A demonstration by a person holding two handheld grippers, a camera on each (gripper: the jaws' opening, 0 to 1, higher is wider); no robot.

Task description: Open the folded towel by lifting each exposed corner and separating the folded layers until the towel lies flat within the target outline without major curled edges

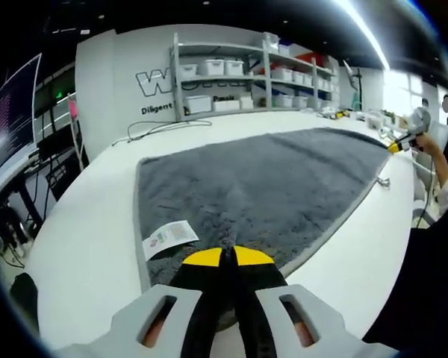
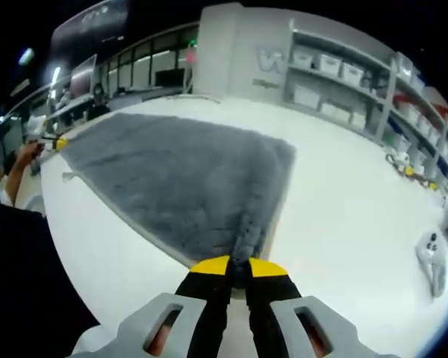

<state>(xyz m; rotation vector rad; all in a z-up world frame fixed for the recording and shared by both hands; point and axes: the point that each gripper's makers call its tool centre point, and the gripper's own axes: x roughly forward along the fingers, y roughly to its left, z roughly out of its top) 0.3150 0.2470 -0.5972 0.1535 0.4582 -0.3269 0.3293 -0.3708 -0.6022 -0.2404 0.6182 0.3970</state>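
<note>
The grey towel [image 1: 261, 186] is lying spread out across the white surface [image 1: 89, 246], and I'm looking at it from two corners at once. In the left gripper view it is fanning away from 6 o'clock toward 2 o'clock, pile side up, with a white care label [image 1: 169, 237] sticking out at its near edge around 8 o'clock. My left hand-held gripper [image 1: 225, 257] is sitting right at that near corner, yellow tips pressed together with grey fabric pinched between them, so I'm calling it clamped on the towel.

In the right gripper view the towel [image 2: 179, 179] is stretching from 6 o'clock toward 10 o'clock, and its near corner is bunching up into a small ridge right at my right hand-held gripper [image 2: 237, 267]. Those jaws are closed narrow too, gripping that raised corner.

Far off at 3 o'clock in the left gripper view I'm seeing the other hand-held gripper at the opposite corner, and in the right gripper view a hand [image 2: 26, 153] at 9 o'clock.

Further out, a metal shelving unit [image 1: 246, 74] with white bins is standing against the wall at 12 o'clock, and a white controller [image 2: 431, 257] is lying on the surface at 3 o'clock in the right gripper view.
</note>
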